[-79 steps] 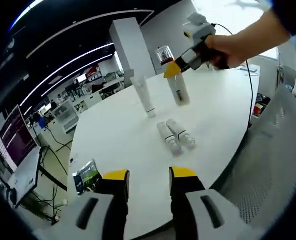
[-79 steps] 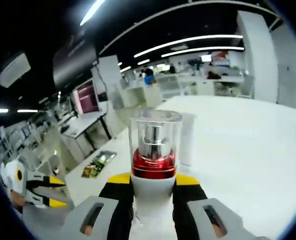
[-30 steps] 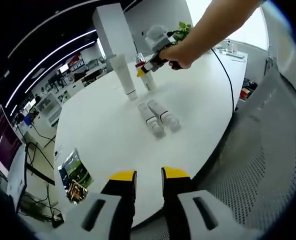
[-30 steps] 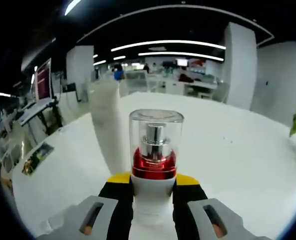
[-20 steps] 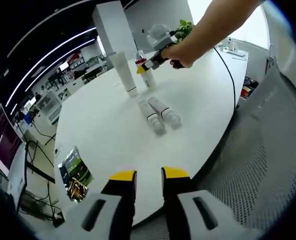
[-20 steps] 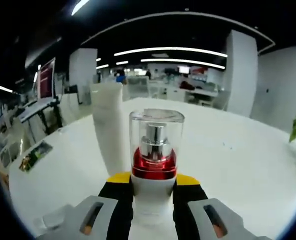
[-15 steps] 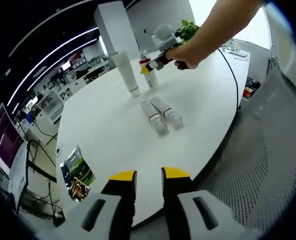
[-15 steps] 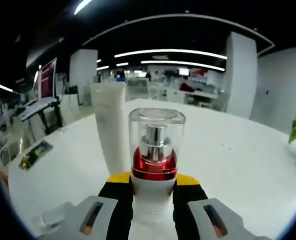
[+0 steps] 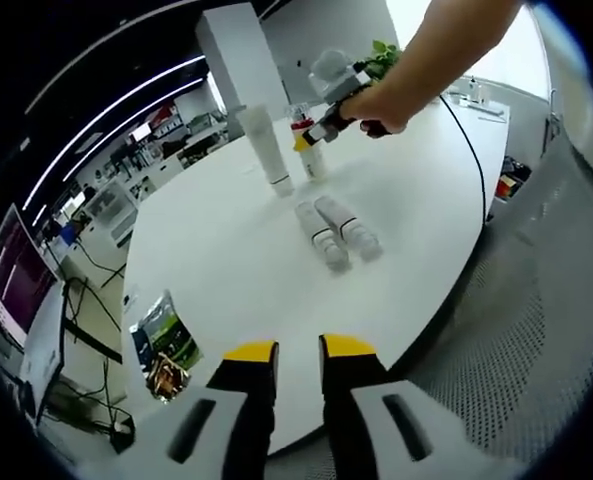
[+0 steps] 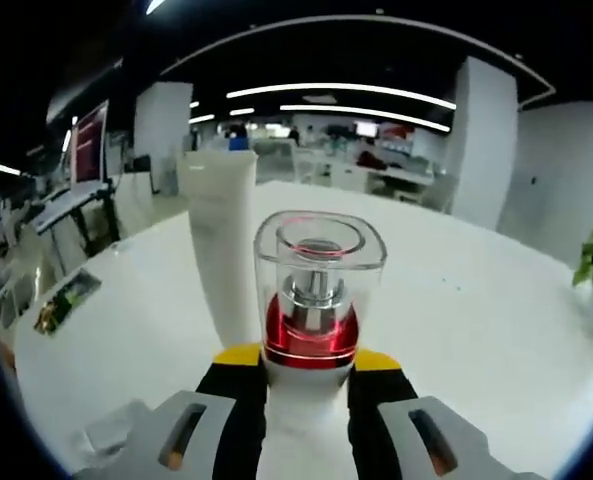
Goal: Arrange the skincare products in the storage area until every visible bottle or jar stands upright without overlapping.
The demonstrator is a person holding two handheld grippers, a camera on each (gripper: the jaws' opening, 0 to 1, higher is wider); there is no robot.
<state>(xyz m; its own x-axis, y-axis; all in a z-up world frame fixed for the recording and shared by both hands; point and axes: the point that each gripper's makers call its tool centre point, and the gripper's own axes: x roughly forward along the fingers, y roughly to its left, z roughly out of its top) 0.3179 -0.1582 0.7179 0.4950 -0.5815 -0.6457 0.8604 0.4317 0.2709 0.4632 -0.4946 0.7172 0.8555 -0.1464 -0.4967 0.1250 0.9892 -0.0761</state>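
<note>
right gripper [image 10: 308, 372]: jaws clamped on the white body of a pump bottle [image 10: 316, 300], red collar and clear cap rising above the yellow tips; in the left gripper view the bottle [image 9: 309, 152] appears to stand on the table, base contact hard to make out.
left gripper [image 9: 298, 352]: holds nothing, jaws nearly together with a thin gap, near the table's front edge.
tube [image 9: 268, 150]: upright, just beside the held bottle.
two small bottles [image 9: 338, 232]: lying flat, side by side, touching, mid-table.
table [image 9: 226, 250]: white, round; wide bare surface around the group.
leaflet [image 9: 166, 345]: at the left edge.
mesh chair [image 9: 536, 330]: beyond the right edge.
</note>
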